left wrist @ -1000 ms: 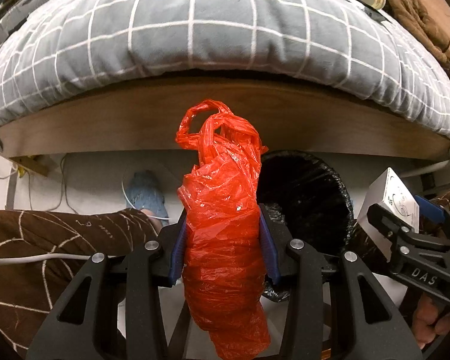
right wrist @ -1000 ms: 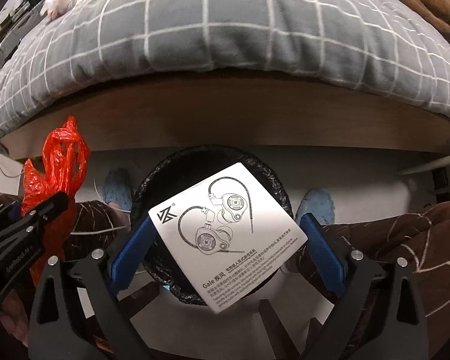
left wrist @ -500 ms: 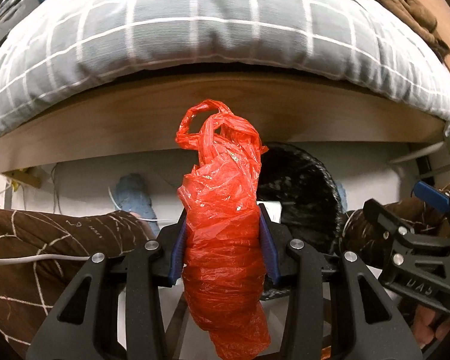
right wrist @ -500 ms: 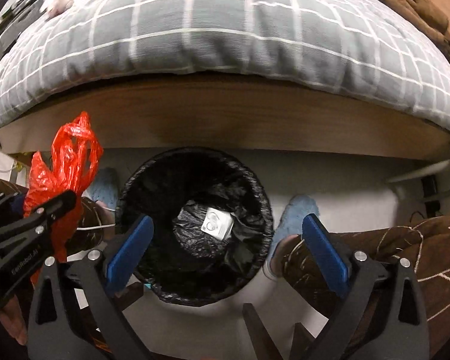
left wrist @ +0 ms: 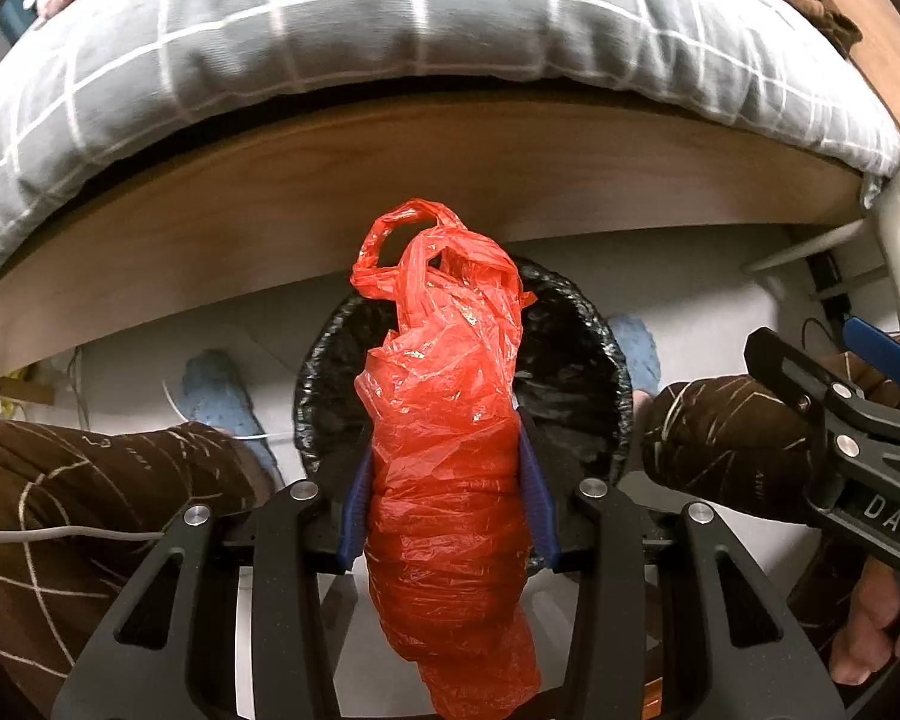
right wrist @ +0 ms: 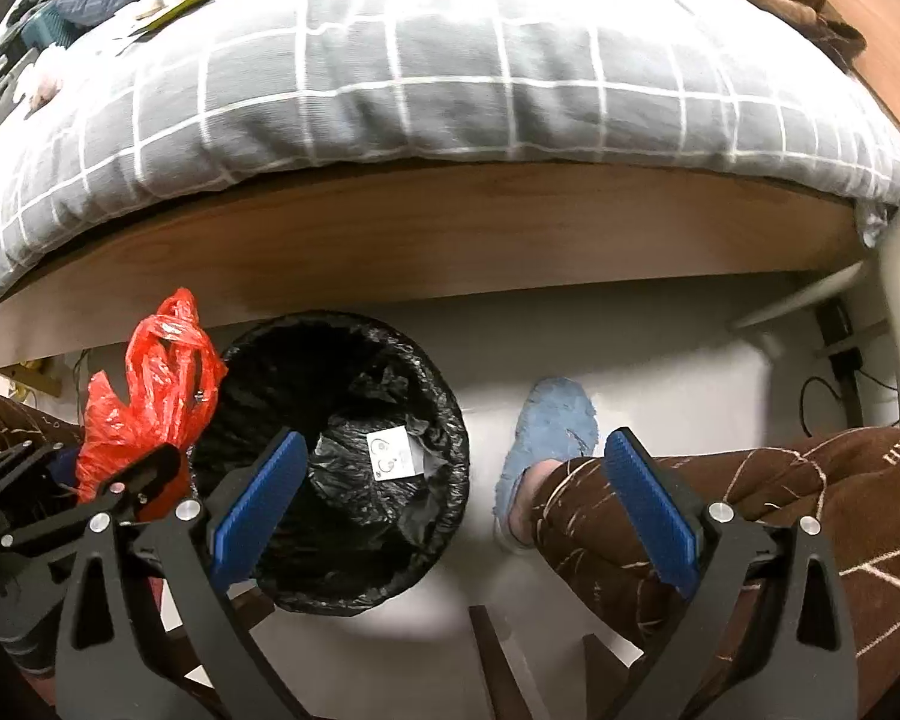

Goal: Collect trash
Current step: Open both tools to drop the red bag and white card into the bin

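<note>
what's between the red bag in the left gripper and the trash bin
Nothing visible. The red plastic bag is clamped in the left gripper, and the black-lined trash bin sits open beside and beyond it, holding only a white earphone box. The right gripper is open and off to the side.

Red plastic bag (left wrist: 447,450) between left gripper (left wrist: 444,498) fingers (left wrist: 354,498), above black-lined bin (left wrist: 576,396).

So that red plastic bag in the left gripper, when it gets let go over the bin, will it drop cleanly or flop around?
The red plastic bag is thin, crinkled film squeezed narrow by the left gripper, so probably light and floppy. Its loose handles could snag on a finger. It may drift, though the bin mouth looks wide.
</note>
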